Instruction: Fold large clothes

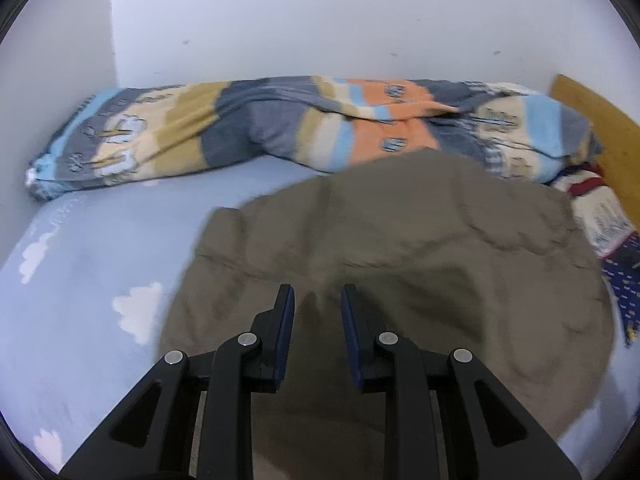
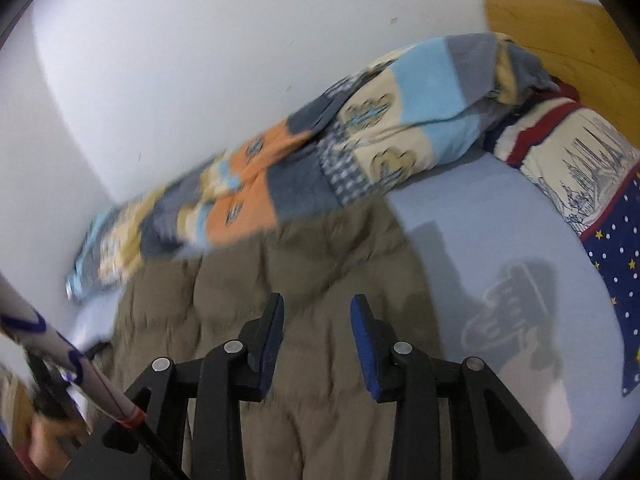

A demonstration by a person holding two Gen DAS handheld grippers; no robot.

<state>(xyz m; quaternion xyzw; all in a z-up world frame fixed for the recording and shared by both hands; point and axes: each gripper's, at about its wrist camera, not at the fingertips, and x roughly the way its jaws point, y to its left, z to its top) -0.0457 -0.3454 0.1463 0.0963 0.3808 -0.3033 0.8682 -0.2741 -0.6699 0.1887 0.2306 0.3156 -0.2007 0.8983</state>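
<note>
An olive-brown garment (image 1: 400, 248) lies spread and creased on the light blue bed sheet (image 1: 80, 280). My left gripper (image 1: 318, 292) hovers over its near middle, jaws open with nothing between them. In the right wrist view the same garment (image 2: 312, 280) fills the lower centre. My right gripper (image 2: 318, 304) is above it, jaws open and empty. The garment's near edge is hidden under both grippers.
A rolled striped blanket (image 1: 280, 124) lies along the white wall behind the garment, also in the right wrist view (image 2: 360, 148). A patterned pillow (image 2: 592, 184) sits at the right by a wooden headboard (image 2: 560, 36). The person's sleeve and other gripper (image 2: 60, 352) show at lower left.
</note>
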